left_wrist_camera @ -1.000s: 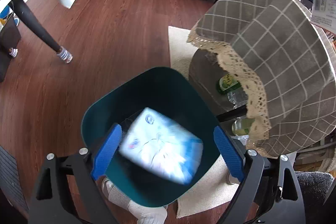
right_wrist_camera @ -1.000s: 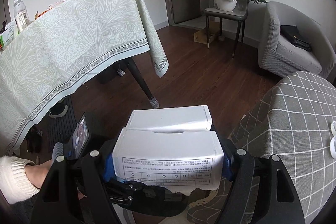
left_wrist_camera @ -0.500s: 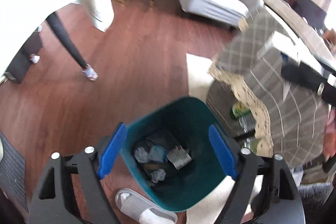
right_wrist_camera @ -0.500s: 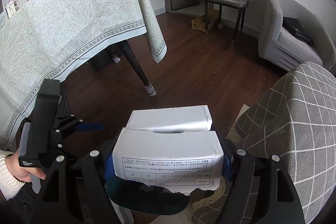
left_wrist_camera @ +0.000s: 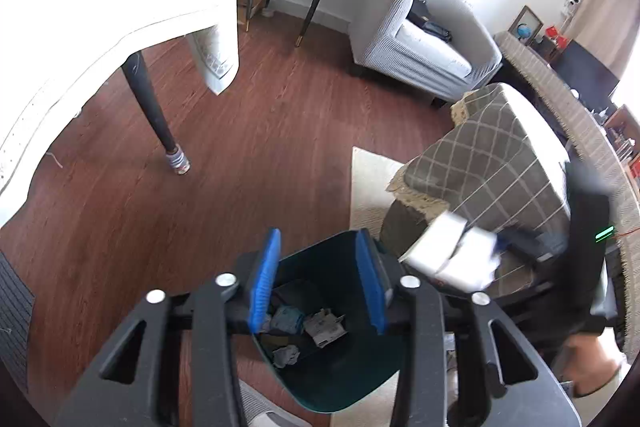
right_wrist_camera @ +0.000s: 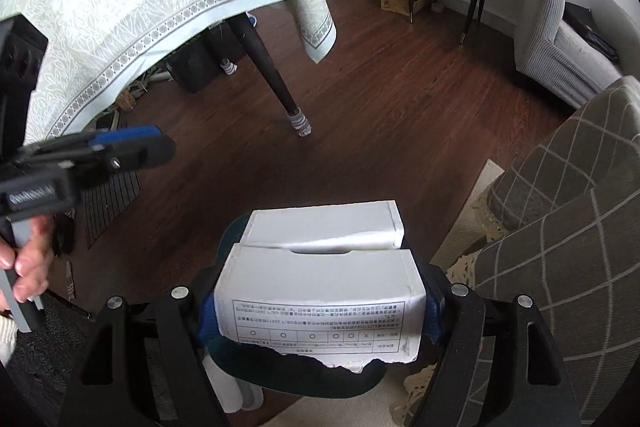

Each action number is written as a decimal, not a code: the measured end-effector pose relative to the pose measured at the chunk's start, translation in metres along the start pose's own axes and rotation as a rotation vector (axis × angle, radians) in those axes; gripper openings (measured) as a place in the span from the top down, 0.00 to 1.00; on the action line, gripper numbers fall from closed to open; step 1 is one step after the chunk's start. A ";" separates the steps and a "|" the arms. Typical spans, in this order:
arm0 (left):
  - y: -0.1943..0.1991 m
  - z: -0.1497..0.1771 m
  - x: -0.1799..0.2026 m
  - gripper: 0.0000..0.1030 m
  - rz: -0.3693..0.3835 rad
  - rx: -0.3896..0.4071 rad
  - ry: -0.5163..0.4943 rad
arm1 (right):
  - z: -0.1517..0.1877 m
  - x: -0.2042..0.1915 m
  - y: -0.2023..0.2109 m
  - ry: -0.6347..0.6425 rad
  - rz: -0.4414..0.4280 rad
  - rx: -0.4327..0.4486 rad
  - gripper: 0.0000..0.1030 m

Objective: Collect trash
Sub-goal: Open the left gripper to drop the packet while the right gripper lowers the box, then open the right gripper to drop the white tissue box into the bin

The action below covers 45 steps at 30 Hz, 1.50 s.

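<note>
Gripping a torn white carton (right_wrist_camera: 320,291) above the teal trash bin (left_wrist_camera: 340,379), the right tool (right_wrist_camera: 320,311) risks dropping it outside, probably off-center; the left tool (left_wrist_camera: 316,283), empty, jaws parted, hovers over the bin.

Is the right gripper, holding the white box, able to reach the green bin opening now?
Probably yes. The right gripper holds the white box just above the green bin, whose opening is uncovered; the left gripper is off to the side.
</note>
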<state>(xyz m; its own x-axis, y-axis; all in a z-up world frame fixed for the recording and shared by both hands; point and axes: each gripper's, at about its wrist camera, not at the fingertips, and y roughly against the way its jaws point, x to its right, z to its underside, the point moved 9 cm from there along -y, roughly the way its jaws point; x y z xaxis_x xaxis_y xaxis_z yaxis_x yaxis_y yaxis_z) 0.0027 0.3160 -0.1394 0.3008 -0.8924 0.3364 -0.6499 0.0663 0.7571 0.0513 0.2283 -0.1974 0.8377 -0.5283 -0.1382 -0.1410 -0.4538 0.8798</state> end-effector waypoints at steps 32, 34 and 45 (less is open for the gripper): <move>0.022 -0.035 0.058 0.71 0.042 0.093 -0.045 | 0.045 -0.007 -0.052 0.001 -0.040 -0.151 0.18; 0.025 -0.039 0.064 0.71 0.036 0.107 -0.055 | 0.035 -0.010 -0.034 0.002 -0.068 -0.109 0.18; 0.043 -0.066 0.091 0.70 0.015 0.199 -0.098 | -0.011 -0.009 0.075 0.019 -0.113 0.148 0.21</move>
<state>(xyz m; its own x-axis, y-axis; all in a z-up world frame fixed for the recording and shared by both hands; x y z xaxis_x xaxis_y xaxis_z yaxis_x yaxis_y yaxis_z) 0.0484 0.2668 -0.0395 0.2270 -0.9316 0.2838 -0.7818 -0.0005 0.6236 0.0393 0.2070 -0.1254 0.8621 -0.4549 -0.2230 -0.1200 -0.6110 0.7825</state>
